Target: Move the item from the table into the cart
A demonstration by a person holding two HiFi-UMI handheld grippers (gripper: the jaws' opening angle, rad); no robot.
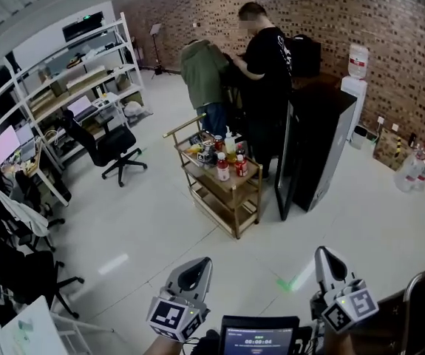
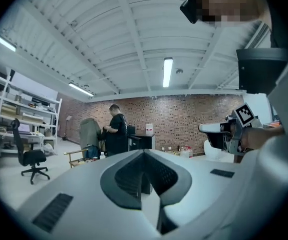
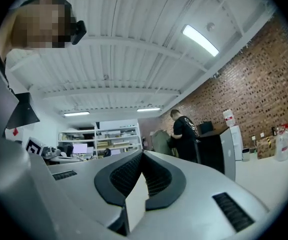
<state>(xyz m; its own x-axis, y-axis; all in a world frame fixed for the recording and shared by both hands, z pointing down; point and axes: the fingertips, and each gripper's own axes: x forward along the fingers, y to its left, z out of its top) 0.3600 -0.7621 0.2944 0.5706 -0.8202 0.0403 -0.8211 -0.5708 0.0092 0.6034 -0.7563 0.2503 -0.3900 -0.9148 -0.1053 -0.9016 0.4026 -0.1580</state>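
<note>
Both the left gripper (image 1: 196,268) and right gripper (image 1: 325,259) are clenched empty near the body, presumably because nothing is within reach, the cart (image 1: 217,205) standing far ahead.

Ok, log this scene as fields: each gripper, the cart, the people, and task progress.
left gripper: shut, empty
right gripper: shut, empty
cart: gold, bottles on top tier, across the floor from both grippers
people: person in black and person in green jacket, behind the cart
task progress: nothing held yet
</note>
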